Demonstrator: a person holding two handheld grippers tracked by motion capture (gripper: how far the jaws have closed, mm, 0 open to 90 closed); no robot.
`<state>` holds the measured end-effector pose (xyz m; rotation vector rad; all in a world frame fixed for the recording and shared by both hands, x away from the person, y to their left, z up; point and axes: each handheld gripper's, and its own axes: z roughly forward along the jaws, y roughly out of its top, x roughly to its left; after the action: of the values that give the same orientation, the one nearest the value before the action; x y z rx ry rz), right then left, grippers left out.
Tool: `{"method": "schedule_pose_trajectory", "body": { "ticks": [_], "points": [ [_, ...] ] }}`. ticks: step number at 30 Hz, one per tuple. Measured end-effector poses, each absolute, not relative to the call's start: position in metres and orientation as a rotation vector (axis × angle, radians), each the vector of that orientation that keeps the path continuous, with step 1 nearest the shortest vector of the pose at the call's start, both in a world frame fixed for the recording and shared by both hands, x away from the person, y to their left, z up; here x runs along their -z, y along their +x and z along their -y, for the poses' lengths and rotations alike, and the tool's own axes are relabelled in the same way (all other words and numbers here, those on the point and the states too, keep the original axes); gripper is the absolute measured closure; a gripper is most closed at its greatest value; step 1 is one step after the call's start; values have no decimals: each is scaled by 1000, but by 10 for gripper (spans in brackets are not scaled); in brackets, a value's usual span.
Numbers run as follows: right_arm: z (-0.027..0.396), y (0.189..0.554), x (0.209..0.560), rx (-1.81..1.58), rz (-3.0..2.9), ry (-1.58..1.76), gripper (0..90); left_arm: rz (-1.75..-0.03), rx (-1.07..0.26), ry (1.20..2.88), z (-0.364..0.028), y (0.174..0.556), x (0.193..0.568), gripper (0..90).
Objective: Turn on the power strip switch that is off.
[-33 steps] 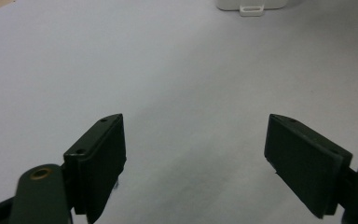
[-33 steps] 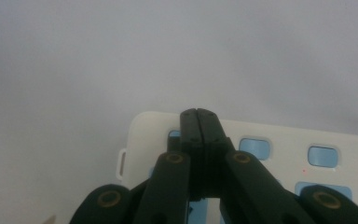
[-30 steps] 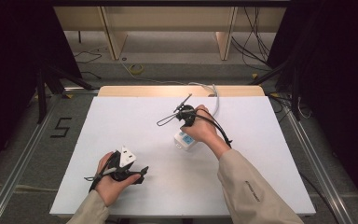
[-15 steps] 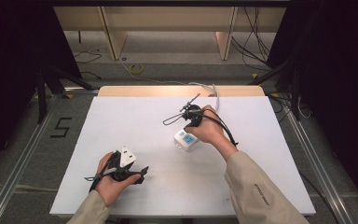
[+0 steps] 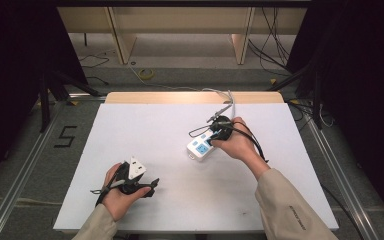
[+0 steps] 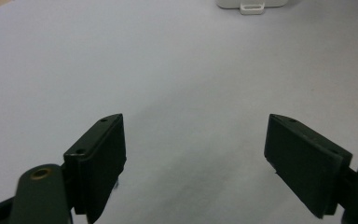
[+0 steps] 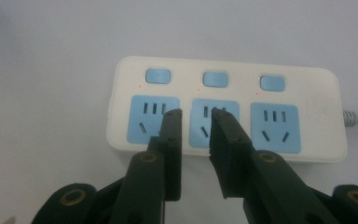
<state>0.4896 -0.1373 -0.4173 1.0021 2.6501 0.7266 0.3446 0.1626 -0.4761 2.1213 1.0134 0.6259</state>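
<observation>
- Right hand-held gripper [image 5: 219, 126] shifted from over the power strip [image 5: 200, 147] toward upper right of high view.
- Jaws just opened partway, nothing between them.
- Strip's blue face now uncovered.

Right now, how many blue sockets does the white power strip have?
3, in one row on the power strip: left socket, middle socket partly behind the right gripper fingers, right socket. A blue switch sits above each.

White table [image 5: 145, 125], wood strip along far edge. Pwr strip [image 5: 200, 148] lies flat on it, approx 1 o'clock from centre; white body, 3 blue sockets, 3 blue switches. Its grey cord [image 5: 228, 100] runs toward 12 o'clock, over far edge.
</observation>
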Motion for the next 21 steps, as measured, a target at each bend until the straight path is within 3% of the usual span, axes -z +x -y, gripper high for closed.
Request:
{"method": "schedule_pose_trajectory", "body": {
  "ticks": [21],
  "points": [
    [226, 425, 428, -949, -2481, 1064, 599, -1020, -624, 2113, -163, 344, 476, 202]
  ]
}}
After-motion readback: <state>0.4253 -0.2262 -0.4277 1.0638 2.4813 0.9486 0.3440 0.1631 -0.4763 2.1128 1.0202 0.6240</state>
